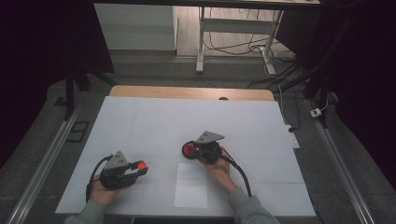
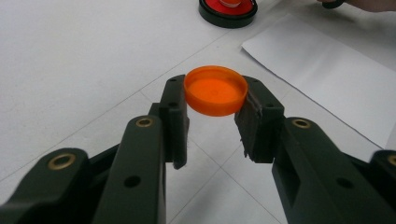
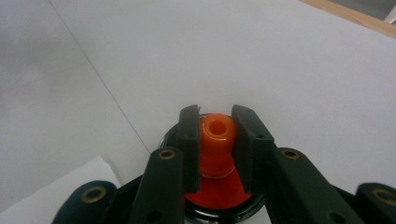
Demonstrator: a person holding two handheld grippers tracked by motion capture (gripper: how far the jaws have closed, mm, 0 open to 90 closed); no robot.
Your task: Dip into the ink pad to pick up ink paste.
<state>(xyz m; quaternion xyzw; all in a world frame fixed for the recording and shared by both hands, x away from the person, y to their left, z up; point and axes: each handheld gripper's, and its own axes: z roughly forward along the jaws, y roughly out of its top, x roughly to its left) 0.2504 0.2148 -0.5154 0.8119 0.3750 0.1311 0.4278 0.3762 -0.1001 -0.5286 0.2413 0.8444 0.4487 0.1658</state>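
My left gripper (image 2: 215,100) is shut on a round orange cap (image 2: 215,90), held flat just above the white table; in the high view that gripper (image 1: 140,169) and the orange cap (image 1: 139,164) sit at the front left. My right gripper (image 3: 217,140) is shut on the orange neck (image 3: 216,131) of a red object with a black round base (image 3: 224,212). From above, the right gripper (image 1: 195,149) is at the table's middle, and the red and black object (image 1: 189,150) stands on the surface there. It also appears far off in the left gripper view as a black-rimmed red disc (image 2: 228,8).
A white paper sheet (image 1: 191,185) lies on the white table cover (image 1: 187,121) between the two hands, near the front edge. The wooden table edge (image 1: 187,92) runs along the back. Desk legs and cables (image 1: 243,46) stand on the floor beyond.
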